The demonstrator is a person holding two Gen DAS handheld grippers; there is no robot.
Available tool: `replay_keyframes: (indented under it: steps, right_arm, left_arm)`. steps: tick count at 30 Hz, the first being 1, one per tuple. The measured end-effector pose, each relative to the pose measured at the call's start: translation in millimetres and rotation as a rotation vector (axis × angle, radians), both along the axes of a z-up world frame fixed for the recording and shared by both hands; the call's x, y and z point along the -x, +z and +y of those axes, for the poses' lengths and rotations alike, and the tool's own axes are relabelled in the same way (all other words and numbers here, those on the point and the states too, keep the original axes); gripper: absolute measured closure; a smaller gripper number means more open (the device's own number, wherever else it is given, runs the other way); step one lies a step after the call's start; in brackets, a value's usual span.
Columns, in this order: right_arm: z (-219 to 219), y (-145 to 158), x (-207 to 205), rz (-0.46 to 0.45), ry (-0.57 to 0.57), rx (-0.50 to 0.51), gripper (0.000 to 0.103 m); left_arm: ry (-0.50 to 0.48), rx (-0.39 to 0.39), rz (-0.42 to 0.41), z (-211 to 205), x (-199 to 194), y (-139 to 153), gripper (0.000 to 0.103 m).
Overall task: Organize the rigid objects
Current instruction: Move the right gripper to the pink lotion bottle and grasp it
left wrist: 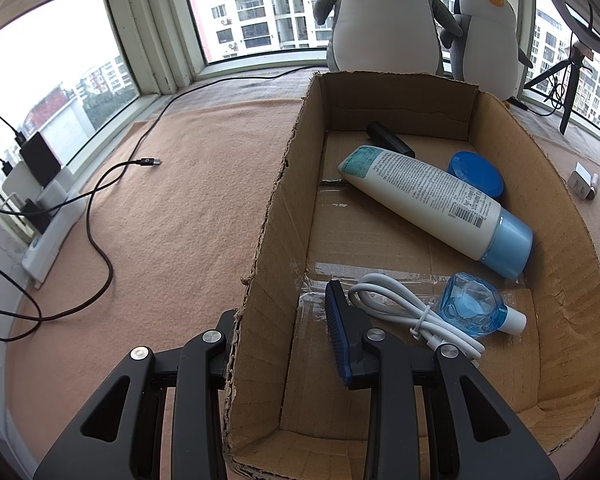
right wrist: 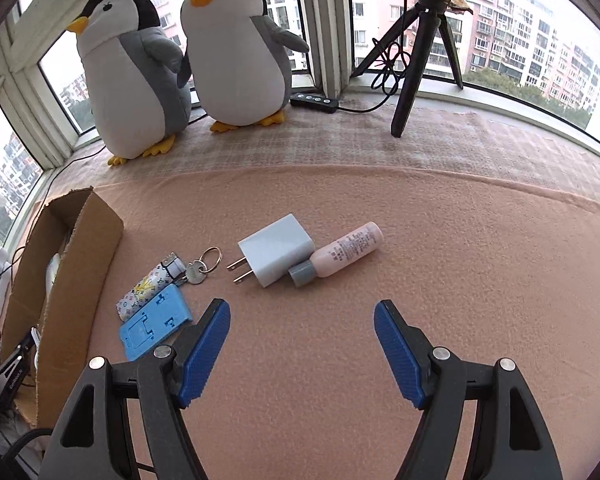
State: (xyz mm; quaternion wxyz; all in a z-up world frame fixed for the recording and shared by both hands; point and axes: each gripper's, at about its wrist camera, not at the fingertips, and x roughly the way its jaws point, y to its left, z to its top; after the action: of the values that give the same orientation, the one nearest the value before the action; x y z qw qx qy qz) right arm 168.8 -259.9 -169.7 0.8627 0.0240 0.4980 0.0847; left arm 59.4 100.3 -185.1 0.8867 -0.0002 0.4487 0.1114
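Note:
A cardboard box [left wrist: 276, 208] holds a white tube with a blue cap [left wrist: 432, 196], a blue round jar [left wrist: 476, 174], a black cylinder [left wrist: 388, 138], a coiled white cable [left wrist: 412, 312] and a clear blue bottle [left wrist: 474, 304]. My left gripper [left wrist: 284, 328] straddles the box's left wall, one finger inside and one outside, with a clear gap. My right gripper [right wrist: 302, 328] is open and empty above the cloth. Ahead of it lie a white charger plug [right wrist: 274, 256], a pink bottle [right wrist: 342, 254], a key fob with keys [right wrist: 152, 286] and a blue phone stand [right wrist: 154, 326].
Two plush penguins [right wrist: 236, 52] stand by the window. A black tripod [right wrist: 424, 44] stands at the back right. A black cable [left wrist: 100, 208] trails over the cloth to a power strip [left wrist: 48, 220] on the left. The box [right wrist: 68, 280] sits left of my right gripper.

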Motion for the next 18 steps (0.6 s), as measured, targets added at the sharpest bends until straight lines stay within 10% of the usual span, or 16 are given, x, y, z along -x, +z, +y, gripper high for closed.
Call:
replay_keyframes:
  steps: [18]
  right_arm:
    - [-47.9, -32.4, -68.2, 0.172, -0.321, -0.217, 0.062]
  left_arm:
    - [0.000, -0.001, -0.001, 0.2, 0.0, 0.1, 0.073]
